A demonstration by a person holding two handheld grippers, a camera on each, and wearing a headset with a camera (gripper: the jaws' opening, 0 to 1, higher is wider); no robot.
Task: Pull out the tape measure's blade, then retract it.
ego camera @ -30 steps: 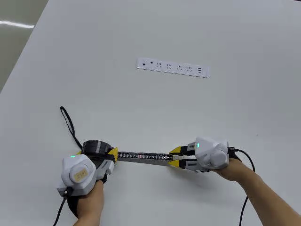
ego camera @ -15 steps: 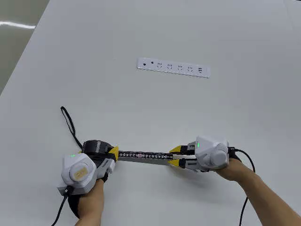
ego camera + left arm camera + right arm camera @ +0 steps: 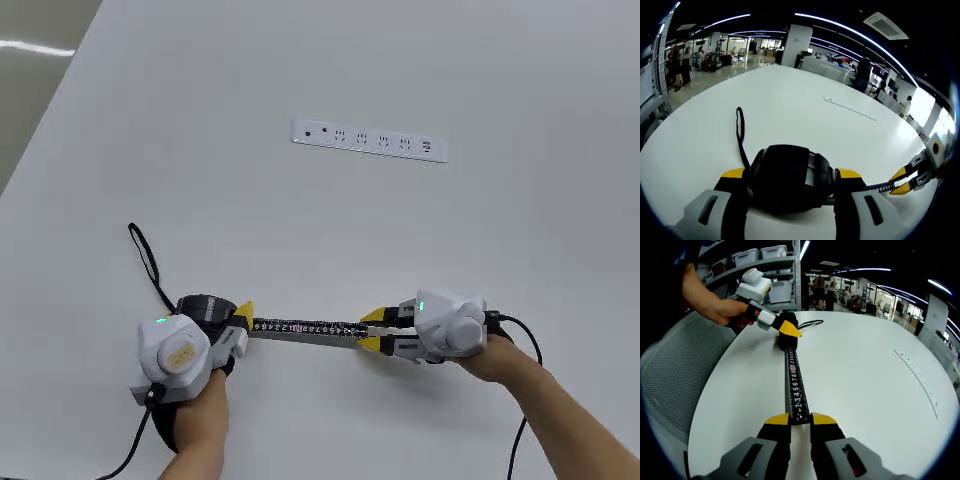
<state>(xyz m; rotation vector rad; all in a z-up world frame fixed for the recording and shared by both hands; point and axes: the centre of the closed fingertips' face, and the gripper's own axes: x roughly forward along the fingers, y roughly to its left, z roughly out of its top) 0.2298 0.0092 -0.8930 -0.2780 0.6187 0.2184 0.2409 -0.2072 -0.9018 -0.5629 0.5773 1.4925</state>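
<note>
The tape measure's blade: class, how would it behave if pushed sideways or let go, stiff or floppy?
The blade runs straight from the case to the right hand-held gripper, so it is probably fairly stiff along its length. It looks thin and narrow, so a sideways push would likely bend it. Let go, it may whip back toward the case.

The tip of the blade is hidden inside the right claw.
</note>
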